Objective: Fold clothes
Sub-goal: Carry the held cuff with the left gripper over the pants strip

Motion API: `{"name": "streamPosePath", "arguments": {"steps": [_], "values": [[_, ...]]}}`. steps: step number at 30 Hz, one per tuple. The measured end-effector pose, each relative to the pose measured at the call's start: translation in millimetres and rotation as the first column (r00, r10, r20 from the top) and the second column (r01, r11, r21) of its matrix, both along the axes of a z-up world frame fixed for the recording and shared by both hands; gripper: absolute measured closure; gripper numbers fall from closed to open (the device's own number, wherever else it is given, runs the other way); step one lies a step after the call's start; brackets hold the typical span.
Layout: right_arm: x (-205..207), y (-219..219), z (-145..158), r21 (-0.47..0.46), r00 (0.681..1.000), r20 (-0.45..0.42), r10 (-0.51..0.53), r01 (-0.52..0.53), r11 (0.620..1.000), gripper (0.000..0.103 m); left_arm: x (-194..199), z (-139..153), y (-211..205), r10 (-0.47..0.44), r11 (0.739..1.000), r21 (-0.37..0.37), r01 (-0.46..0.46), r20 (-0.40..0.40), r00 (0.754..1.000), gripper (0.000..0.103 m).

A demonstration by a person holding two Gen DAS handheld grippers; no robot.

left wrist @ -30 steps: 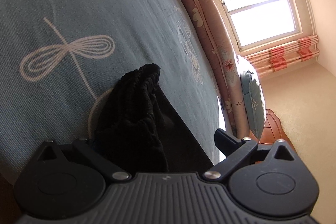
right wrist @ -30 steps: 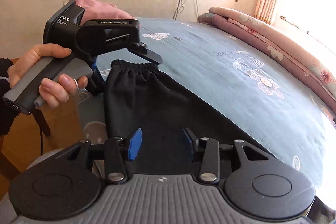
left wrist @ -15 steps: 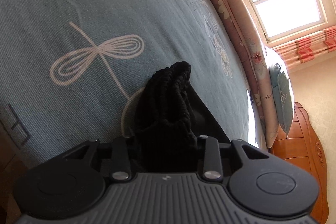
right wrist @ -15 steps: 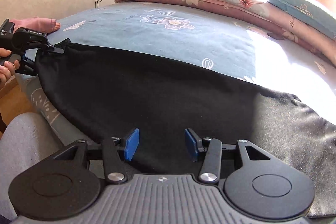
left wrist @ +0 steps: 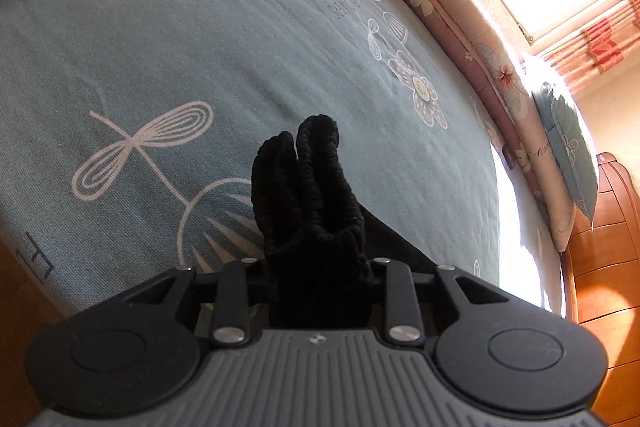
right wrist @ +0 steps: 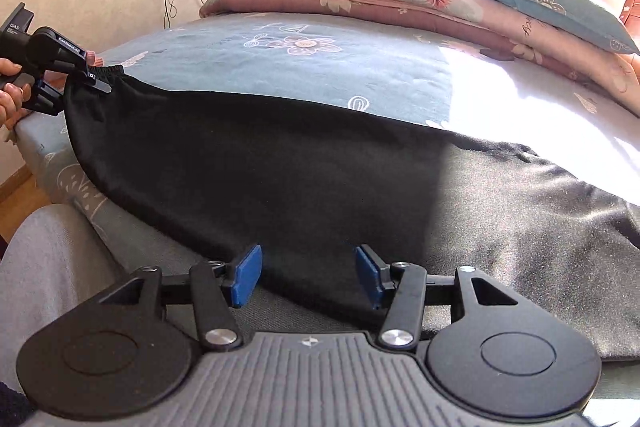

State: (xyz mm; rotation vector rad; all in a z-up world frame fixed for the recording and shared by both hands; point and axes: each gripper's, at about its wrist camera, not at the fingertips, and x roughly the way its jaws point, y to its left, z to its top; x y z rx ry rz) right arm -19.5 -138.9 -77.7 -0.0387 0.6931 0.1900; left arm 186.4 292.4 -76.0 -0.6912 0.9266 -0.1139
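Two grippers work one pair of black trousers (right wrist: 320, 187) spread along the near edge of the bed (right wrist: 320, 67). Nearest, the right gripper (right wrist: 308, 275) hangs over the middle of the cloth with its jaws opening, blue pads apart and pressing on nothing. If it closes here it may catch only the top layer, or the bedsheet too, and the fold would come out skewed. Further off, the left gripper (right wrist: 90, 77) is clenched on the bunched elastic waistband (left wrist: 308, 195), raised off the sheet; a slipping waistband would let the cloth sag off the bed. In the right wrist view the trousers' long axis runs left to right, the waist pointing left and the legs trailing right into the sunlight.
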Motion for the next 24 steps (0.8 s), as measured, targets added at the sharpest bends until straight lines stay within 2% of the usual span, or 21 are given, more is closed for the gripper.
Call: {"name": "streamPosePath", "arguments": {"steps": [8, 14, 19, 24], "values": [[-3.2, -17.9, -0.7, 0.055, 0.999, 0.019, -0.027, 0.026, 0.998, 0.042, -1.8, 43.8, -42.1, -0.092, 0.996, 0.017, 0.09, 0.078, 0.993, 0.075], [-6.0, -28.8, -1.8, 0.083, 0.998, 0.029, -0.048, 0.046, 0.996, 0.042, -2.9, 71.1, -81.3, -0.174, 0.985, 0.02, 0.173, 0.134, 0.975, 0.076], [-7.1, -36.0, -3.2, 0.099, 0.998, 0.035, -0.061, 0.057, 0.993, 0.042, -1.9, 87.6, -112.8, -0.24, 0.97, 0.006, 0.242, 0.175, 0.955, 0.075], [-9.5, -41.8, -2.9, 0.114, 0.997, 0.043, -0.068, 0.062, 0.992, 0.042, 0.0, 91.2, -142.9, -0.286, 0.957, 0.001, 0.29, 0.173, 0.942, 0.076]]}}
